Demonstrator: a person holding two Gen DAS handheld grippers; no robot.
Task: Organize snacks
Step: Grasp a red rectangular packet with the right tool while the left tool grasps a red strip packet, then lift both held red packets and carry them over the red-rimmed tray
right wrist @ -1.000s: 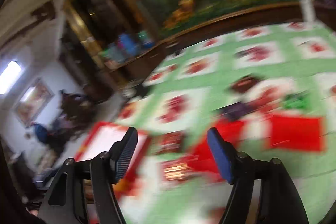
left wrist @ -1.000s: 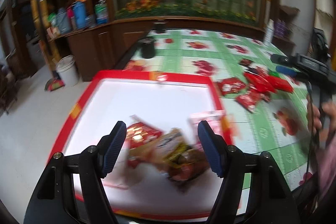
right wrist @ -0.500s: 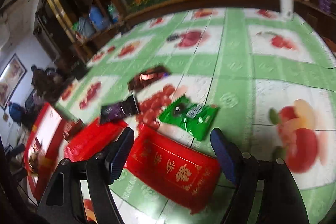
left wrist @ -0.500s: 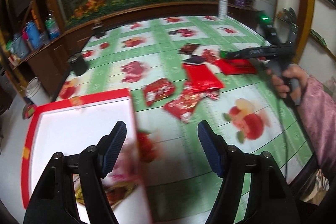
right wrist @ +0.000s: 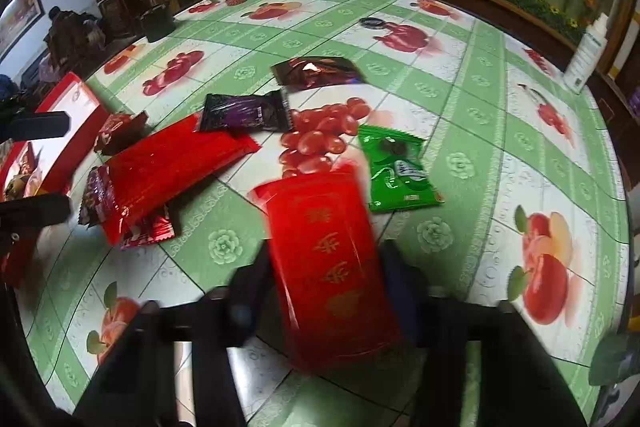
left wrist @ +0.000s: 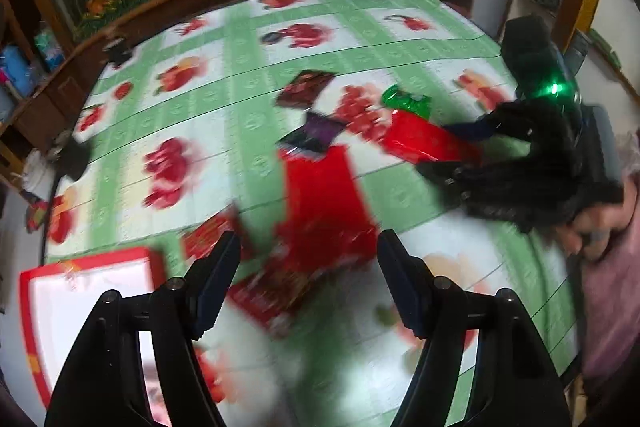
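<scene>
Between the right tongs (right wrist: 326, 279), just closing — a glossy red packet (right wrist: 328, 259), gold-lettered; left tongs (left wrist: 308, 267) gape empty.

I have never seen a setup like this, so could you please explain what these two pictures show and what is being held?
There is no robot here: a person holds a hand-operated gripper in each hand, and each gripper carries a wide-angle camera looking forward along its jaws.

The left wrist view shows the left gripper with its jaws open and empty, above loose snack packets. The red and white tray lies at the lower left. At the right you see the other hand working the right gripper.

The right wrist view shows the right gripper. Its jaws have just been closing on a red packet with gold characters, which sits between them. On the green fruit-print tablecloth lie a green packet, a purple packet, a brown packet and a long red packet.
</scene>
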